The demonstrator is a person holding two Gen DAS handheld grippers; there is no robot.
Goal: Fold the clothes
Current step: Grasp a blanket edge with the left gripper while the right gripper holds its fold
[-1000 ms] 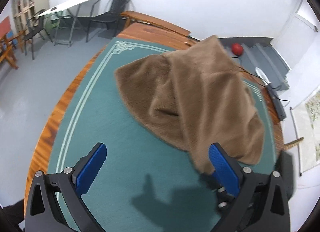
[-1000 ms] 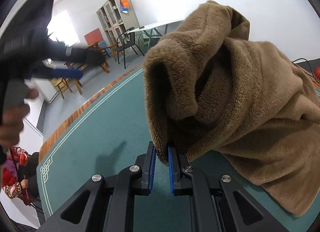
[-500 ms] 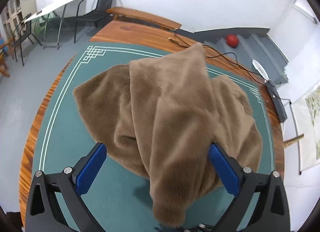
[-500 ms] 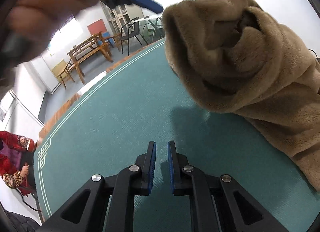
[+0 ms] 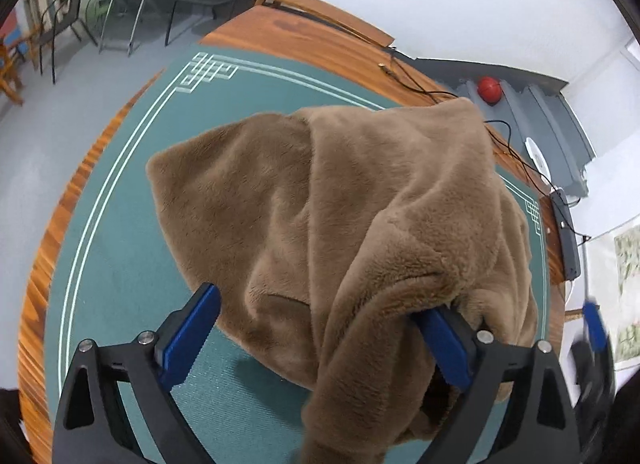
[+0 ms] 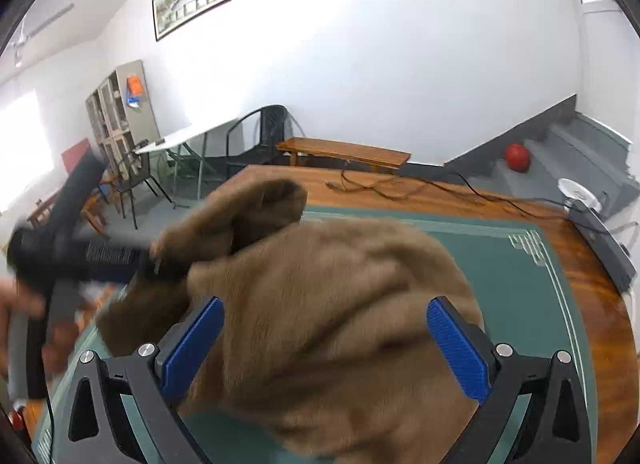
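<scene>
A brown fleece garment lies bunched on the green mat of the wooden table. My left gripper is open; a fold of the fleece drapes over its right finger and hangs between the fingers. In the right wrist view the same garment fills the space in front of my open right gripper, blurred. The left gripper's body shows at the left there, at the garment's raised edge.
The mat has a white border and the wooden table edge surrounds it. A cable and a black power strip lie at the table's far right. Chairs, a bench and a red ball stand beyond.
My right gripper has let go of the fleece, opened wide and swung round to face the garment. My left gripper has moved into the garment, and a fold now drapes over its right finger.
</scene>
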